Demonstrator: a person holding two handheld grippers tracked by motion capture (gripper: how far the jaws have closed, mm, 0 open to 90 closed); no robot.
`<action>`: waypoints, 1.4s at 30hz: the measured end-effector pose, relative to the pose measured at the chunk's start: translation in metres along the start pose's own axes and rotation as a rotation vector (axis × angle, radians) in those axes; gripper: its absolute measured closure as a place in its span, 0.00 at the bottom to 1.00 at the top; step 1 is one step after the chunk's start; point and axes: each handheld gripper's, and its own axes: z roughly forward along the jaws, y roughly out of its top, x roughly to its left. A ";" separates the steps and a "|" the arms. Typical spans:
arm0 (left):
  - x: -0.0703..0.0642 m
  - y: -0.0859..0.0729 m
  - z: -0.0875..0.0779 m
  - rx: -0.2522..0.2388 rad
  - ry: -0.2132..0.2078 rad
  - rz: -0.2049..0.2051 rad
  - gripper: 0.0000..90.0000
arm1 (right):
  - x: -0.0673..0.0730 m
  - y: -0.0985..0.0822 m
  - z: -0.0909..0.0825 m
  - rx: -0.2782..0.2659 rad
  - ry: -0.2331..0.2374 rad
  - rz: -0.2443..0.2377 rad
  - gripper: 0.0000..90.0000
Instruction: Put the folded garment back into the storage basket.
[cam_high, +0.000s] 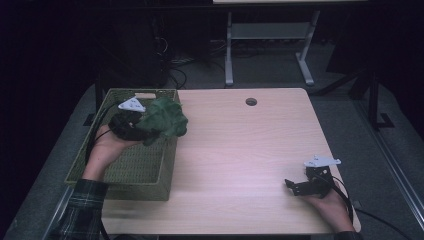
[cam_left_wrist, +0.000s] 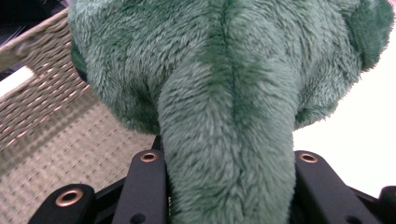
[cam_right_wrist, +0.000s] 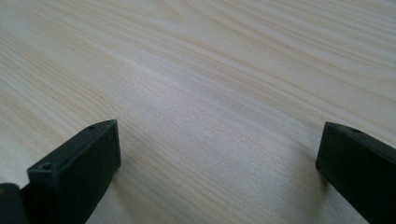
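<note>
Green plush toy (cam_high: 164, 120) hangs over the right-hand wall of the woven basket (cam_high: 165, 172), near the basket's far right corner, part of it above the basket floor and part above the wooden table (cam_high: 240, 150). The left gripper (cam_high: 136, 125), held over the basket's far end, is clenched on a long furry limb or snout of the toy (cam_left_wrist: 229, 154); in the left gripper view that limb fills the gap between the two black jaws and the rest of the body bulges beyond them, with the basket weave (cam_left_wrist: 51, 140) below to one side and the pale table on the other. The right gripper (cam_high: 296, 187) rests low on the table well to the right of the basket, toward the near edge, its jaws spread wide with nothing but bare wood (cam_right_wrist: 210, 93) between them. If the toy is going into the basket, it seems best to carry it fully inside the right wall, well toward the middle, and lower it before releasing, since the floppy body could catch on the rim and tip out onto the table. A steady squeeze matters: soft fur may slide.
</note>
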 end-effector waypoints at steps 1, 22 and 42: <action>0.002 -0.002 -0.001 -0.004 0.005 -0.009 0.69 | 0.000 0.000 0.000 0.000 0.000 -0.001 0.00; 0.039 -0.054 0.006 0.016 0.093 -0.162 0.70 | 0.000 0.000 0.000 -0.001 0.001 -0.001 0.00; 0.048 -0.087 0.039 0.136 0.105 -0.214 0.69 | 0.000 0.000 0.000 -0.001 0.001 -0.001 0.00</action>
